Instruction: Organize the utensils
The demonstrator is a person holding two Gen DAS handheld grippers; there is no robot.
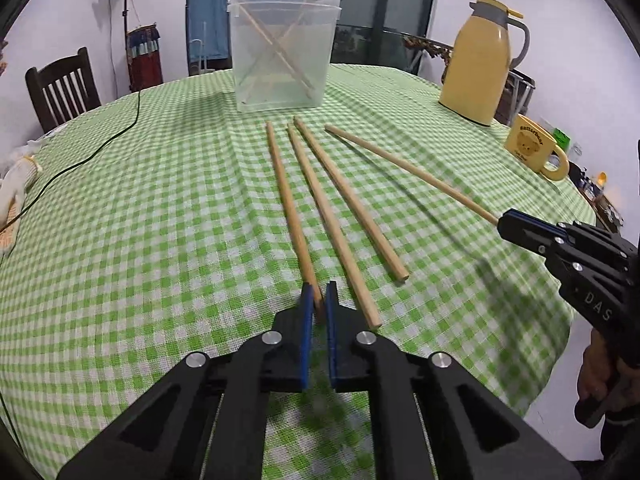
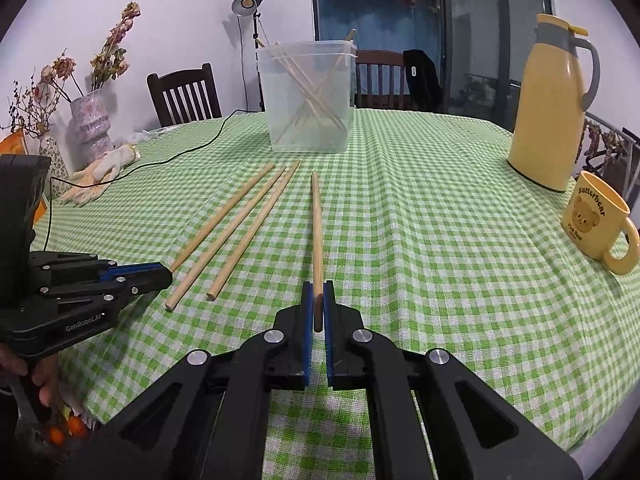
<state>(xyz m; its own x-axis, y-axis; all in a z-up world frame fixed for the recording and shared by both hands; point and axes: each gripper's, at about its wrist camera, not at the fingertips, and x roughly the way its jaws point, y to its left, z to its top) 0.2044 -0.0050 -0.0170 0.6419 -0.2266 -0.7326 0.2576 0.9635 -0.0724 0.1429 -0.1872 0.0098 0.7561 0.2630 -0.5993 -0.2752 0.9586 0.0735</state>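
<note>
Checked tablecloth (image 1: 160, 208), 4 chopsticks lying before tub (image 1: 282, 48). Left gripper (image 1: 319, 300) clamps end of leftmost stick (image 1: 286, 196); right gripper (image 2: 318, 300) clamps rightmost stick (image 2: 317, 220). Risk: end-only grips let sticks pivot, slip, miss tub.

Black tool (image 1: 319, 300), blue pads (image 1: 306, 320), silver screws

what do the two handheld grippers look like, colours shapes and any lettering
Both are matte black plastic linkages with silver pivot bolts and blue pads lining the fingers. The left gripper carries white "GenRoboAI"-style lettering on its body; the right gripper shows raised "DAS" letters. Each has a black pistol-style handle.
</note>
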